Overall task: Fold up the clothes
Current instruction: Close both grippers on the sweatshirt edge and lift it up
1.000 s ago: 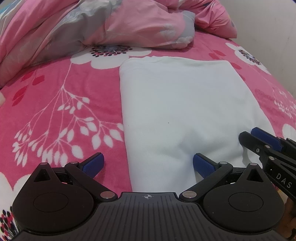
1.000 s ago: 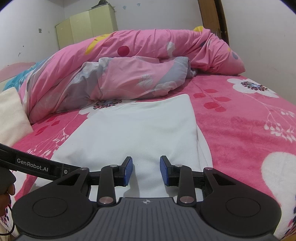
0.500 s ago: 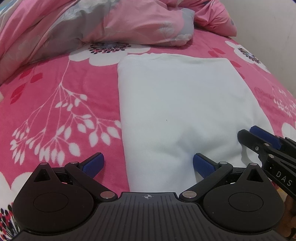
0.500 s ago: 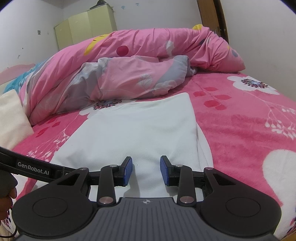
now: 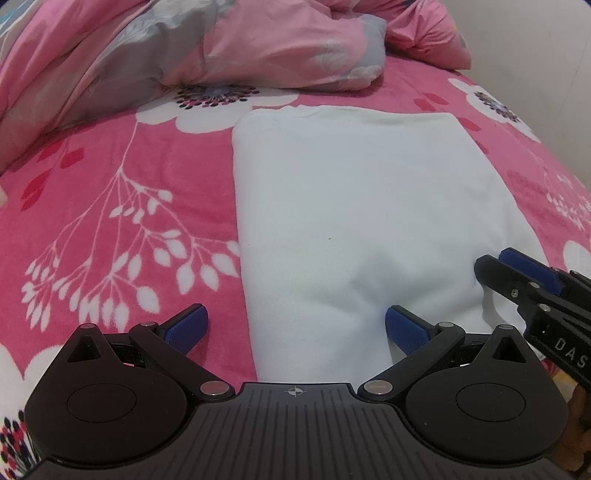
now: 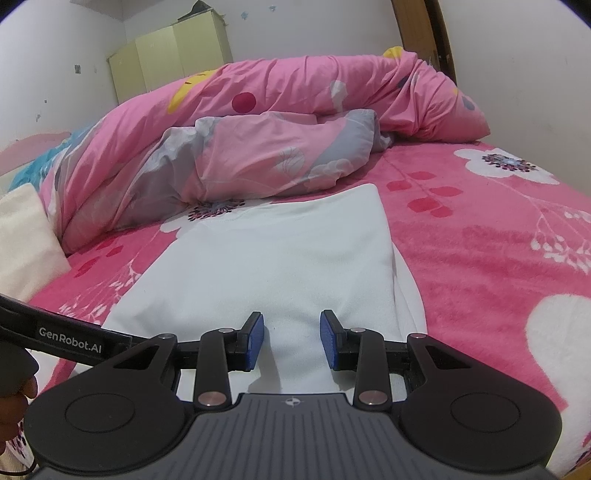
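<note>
Pink floral bedspread (image 5: 122, 206) carries our folded white garment (image 5: 362, 206); left gripper (image 5: 295, 325) spread wide, right gripper (image 6: 291, 332) part-open, both at its near edge.

Pink bed blanket (image 6: 480, 258) with white flower and leaf print covers the bed, near to far. Crumpled pink duvet (image 6: 295, 103) heaped along the far side, a pink-grey part (image 6: 258, 158) folded in front of it, touching the blanket. Cream pillow (image 6: 22, 236) at left edge, beside the duvet. Pale yellow wardrobe (image 6: 170, 59) far left against white wall (image 6: 55, 74). Wooden post (image 6: 424, 29) far right behind duvet. Left view: same blanket (image 5: 110, 203), duvet (image 5: 184, 48) far, wall (image 5: 535, 55) at right.
</note>
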Available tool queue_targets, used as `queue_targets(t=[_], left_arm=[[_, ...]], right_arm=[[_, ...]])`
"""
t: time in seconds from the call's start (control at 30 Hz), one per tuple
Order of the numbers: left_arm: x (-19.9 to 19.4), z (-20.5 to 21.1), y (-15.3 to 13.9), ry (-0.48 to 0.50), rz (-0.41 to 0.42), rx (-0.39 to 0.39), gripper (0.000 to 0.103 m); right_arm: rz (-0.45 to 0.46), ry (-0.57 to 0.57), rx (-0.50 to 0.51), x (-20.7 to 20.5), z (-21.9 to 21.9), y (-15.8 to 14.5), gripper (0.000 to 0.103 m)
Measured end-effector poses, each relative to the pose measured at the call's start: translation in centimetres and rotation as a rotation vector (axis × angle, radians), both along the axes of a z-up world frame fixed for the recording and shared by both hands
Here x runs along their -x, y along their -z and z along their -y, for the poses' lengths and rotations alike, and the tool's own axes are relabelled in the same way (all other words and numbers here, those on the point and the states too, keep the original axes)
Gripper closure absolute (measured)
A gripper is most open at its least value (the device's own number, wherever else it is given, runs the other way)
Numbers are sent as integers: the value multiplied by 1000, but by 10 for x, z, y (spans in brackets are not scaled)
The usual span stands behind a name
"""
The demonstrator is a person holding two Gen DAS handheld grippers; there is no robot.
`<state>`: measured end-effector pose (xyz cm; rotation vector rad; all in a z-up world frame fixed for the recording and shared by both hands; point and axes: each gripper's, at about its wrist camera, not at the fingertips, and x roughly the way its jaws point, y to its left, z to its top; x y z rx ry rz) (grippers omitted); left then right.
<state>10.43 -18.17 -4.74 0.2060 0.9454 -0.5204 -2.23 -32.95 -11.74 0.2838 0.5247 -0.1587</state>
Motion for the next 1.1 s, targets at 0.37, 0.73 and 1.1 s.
queue_targets(t=[0.37, 0.73, 1.1], left_arm=[[-26, -30, 5, 68, -57, 260, 0], [-101, -32, 27, 128, -228, 500, 1], [-150, -8, 30, 192, -248, 551, 24]], right_arm=[[139, 44, -279, 19, 82, -14, 33], [-133, -175, -651, -80, 162, 27, 23], [-190, -362, -665, -186, 167, 44, 65]])
